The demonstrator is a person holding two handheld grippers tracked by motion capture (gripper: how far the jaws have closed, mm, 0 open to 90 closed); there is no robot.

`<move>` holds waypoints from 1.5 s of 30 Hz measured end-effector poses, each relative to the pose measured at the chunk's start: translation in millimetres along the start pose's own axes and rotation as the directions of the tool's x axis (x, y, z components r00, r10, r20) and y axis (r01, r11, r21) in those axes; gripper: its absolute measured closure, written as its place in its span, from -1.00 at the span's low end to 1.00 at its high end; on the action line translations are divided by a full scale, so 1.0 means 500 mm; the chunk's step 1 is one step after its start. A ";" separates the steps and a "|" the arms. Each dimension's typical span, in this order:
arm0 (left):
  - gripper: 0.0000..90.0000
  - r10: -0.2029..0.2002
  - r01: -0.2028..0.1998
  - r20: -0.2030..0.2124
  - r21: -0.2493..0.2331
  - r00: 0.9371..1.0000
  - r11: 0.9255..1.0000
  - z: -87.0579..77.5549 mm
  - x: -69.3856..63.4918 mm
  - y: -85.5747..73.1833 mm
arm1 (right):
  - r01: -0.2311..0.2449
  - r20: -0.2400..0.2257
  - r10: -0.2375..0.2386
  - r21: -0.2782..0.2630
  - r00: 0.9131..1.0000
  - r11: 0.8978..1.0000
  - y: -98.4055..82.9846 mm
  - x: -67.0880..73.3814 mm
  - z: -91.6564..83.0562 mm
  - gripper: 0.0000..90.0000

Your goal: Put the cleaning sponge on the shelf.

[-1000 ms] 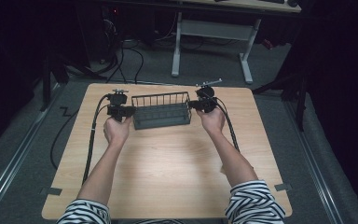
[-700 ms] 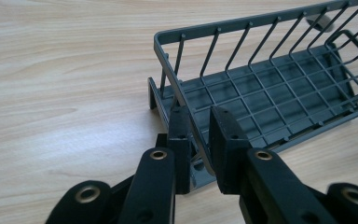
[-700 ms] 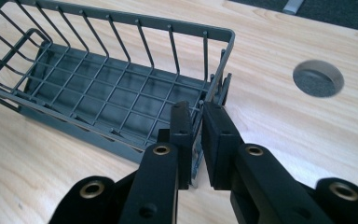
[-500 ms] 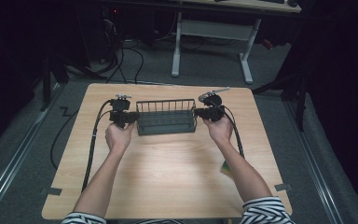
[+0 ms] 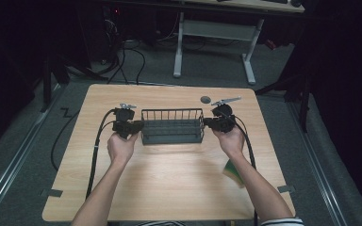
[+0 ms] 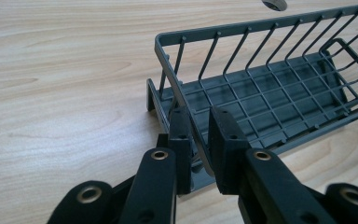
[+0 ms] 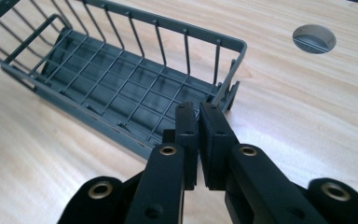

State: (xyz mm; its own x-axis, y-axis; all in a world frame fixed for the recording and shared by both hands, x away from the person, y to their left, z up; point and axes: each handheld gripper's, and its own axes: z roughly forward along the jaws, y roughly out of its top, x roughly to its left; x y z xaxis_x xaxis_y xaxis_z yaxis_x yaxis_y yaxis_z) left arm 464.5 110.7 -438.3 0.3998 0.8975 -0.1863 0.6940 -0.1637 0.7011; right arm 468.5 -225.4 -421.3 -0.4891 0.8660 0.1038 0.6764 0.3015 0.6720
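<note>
- We clamp the left hand-held gripper (image 6: 198,154) on one end rim of the wire basket (image 5: 172,126).
- The right hand-held gripper (image 7: 199,140) clamps the opposite end.
- It looks light, stiff, best carried level.

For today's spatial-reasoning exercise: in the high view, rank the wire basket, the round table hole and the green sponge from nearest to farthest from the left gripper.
1. Wire basket: clamped at its end by the left gripper.
2. Round table hole: beyond the basket's far right corner.
3. Green sponge: near the right forearm, toward the table's near right.
</note>
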 end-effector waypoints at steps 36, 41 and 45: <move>-0.12 0.058 -0.050 0.059 -0.135 0.997 0.990 -0.072 -0.024 -0.054 | -0.024 -0.007 0.023 -0.123 1.000 0.992 -0.099 -0.019 -0.091 -0.01; -0.16 0.064 -0.049 0.087 -0.157 0.994 0.986 -0.089 -0.010 -0.072 | 0.007 0.028 -0.003 -0.159 1.000 0.987 -0.130 -0.026 -0.112 -0.06; -0.16 0.064 -0.050 0.080 -0.168 0.995 0.985 -0.104 0.010 -0.107 | 0.042 0.064 -0.033 -0.150 0.997 0.988 -0.155 -0.030 -0.139 -0.11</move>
State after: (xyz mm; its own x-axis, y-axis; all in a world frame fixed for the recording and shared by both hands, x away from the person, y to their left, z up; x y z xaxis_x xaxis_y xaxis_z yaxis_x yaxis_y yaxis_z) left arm 398.2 145.1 -441.2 0.4900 0.8496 -0.1952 0.5629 -0.1374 0.8150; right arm 385.5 -289.6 -424.0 -0.4751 0.8792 0.0346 0.5648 0.2746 0.7782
